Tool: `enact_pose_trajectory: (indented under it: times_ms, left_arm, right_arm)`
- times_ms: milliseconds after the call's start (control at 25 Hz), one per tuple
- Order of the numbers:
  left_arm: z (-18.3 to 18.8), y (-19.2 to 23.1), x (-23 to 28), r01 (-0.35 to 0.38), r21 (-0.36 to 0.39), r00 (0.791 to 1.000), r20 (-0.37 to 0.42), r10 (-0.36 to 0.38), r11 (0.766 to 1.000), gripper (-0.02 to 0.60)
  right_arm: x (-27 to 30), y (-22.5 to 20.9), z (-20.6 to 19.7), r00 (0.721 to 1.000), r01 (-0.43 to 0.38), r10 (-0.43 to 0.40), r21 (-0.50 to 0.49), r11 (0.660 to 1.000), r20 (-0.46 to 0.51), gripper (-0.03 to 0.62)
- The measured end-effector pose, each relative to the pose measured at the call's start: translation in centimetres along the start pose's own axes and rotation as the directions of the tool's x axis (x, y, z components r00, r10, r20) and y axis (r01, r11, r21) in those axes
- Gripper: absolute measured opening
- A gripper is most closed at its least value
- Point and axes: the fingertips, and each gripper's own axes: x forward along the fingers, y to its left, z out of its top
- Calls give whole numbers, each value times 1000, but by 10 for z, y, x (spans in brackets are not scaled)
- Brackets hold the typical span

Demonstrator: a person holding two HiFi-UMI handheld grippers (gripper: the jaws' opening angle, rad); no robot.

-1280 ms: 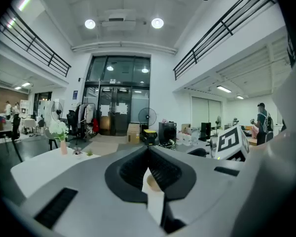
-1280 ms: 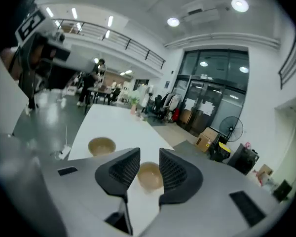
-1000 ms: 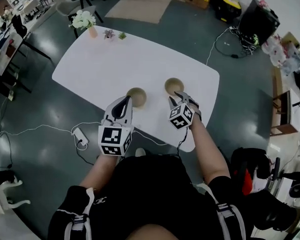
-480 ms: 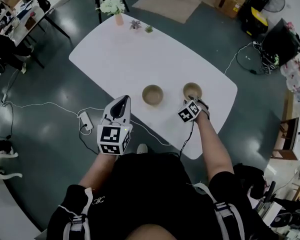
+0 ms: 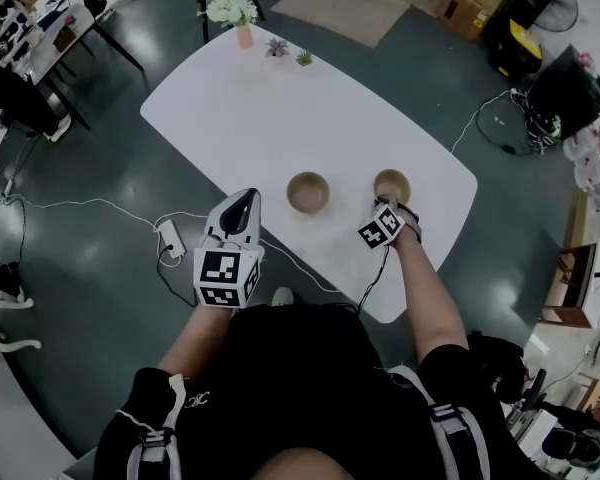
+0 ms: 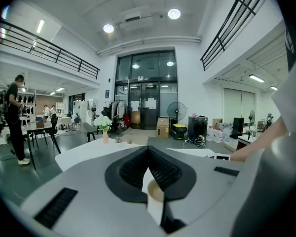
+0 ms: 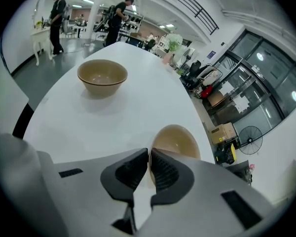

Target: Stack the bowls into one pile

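Two tan bowls stand on the white table (image 5: pixel 240 108). The left bowl (image 5: pixel 307 192) (image 7: pixel 102 76) sits alone. My right gripper (image 5: pixel 384 211) (image 7: pixel 149 152) points steeply down at the right bowl (image 5: pixel 391 184) (image 7: pixel 175 141). Its jaws are closing, and the bowl's near rim is pinched between the pads. My left gripper (image 5: pixel 243 203) (image 6: pixel 148 149) hangs level, just off the table's near edge, left of the left bowl. Its tips meet with nothing in them. One bowl (image 6: pixel 155 191) shows through the gap under them.
A vase of white flowers (image 5: pixel 230 13) and two small plants (image 5: pixel 277 48) stand at the table's far end. A power strip and cables (image 5: pixel 169 240) lie on the floor by the near edge. People stand at desks (image 7: pixel 119 14) far off.
My right gripper has sunk to the right bowl's near rim and its jaws have come together on it. My left gripper has drawn away from the left bowl, toward the left.
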Motion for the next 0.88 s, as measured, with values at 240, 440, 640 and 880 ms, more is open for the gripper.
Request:
enact_pose_trajectory:
  times_ms: [240,440,640,880]
  left_arm:
    - [2,-2,2,10,-9,1000,15,-10,1000,14]
    - [2,1,-1,3,-19,1000,24,-2,1000,14]
    - [-3,13,-12,-30,-32,999,28,30,999,14]
    - [-9,32,-31,-74,-57,997,30,76,996,14]
  right_arm:
    - [-28,-14,28,995,65,-61,-52,997,83,40]
    - [-63,-8,78,978,104,-75,-143,984,197,38]
    - [-90,15,130,950,105,-36,-208,973,311,38]
    - [-94,59,162,935,47,52,-266,963,352,40]
